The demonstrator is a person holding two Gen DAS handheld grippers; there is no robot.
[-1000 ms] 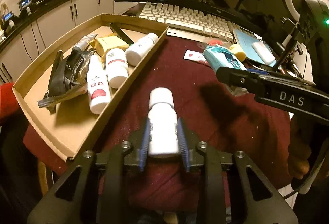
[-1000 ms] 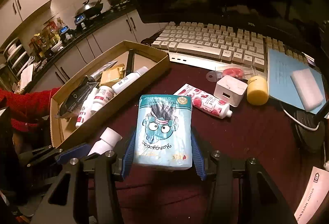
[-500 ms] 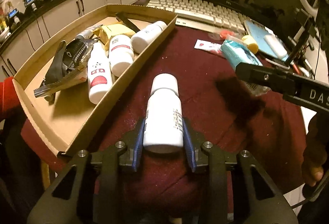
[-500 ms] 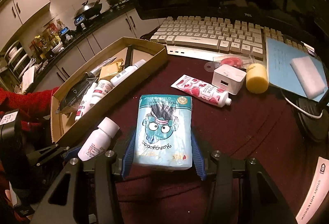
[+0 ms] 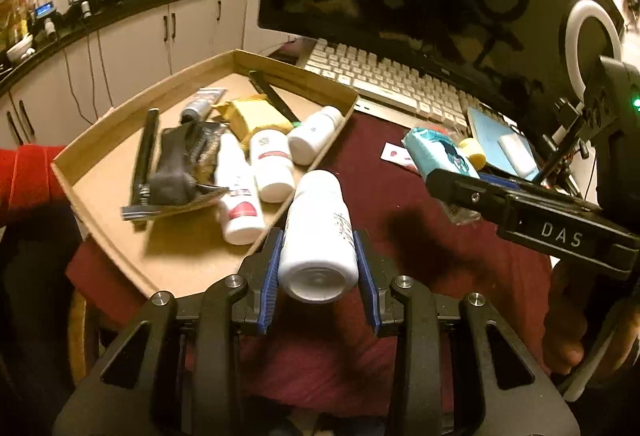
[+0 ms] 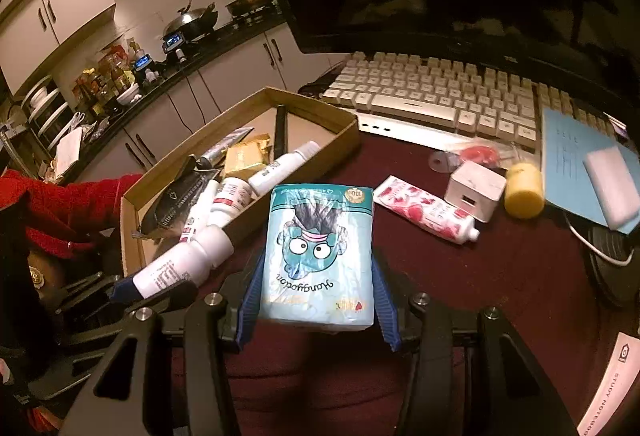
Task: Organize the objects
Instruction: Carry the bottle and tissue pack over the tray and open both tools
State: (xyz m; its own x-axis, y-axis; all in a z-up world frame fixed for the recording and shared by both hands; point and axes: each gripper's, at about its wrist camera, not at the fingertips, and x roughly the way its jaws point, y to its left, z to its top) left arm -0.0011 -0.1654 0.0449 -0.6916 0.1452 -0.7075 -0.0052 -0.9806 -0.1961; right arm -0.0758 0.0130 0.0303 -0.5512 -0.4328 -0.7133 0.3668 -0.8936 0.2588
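While the cardboard tray (image 5: 324, 160) wall stands just left of it, my left gripper (image 5: 318, 268) clamps a white bottle (image 5: 318, 232), cap pointing away; my right gripper (image 6: 316, 288) clamps the blue tissue pack (image 6: 320, 248)

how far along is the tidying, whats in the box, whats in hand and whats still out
Done: several bottles, a yellow packet and a dark pouch lie in the cardboard box. In hand: the left hand-held gripper grips a white bottle; the right hand-held gripper grips a blue tissue pack. Left on the table: a pink tube, white charger and yellow bottle.
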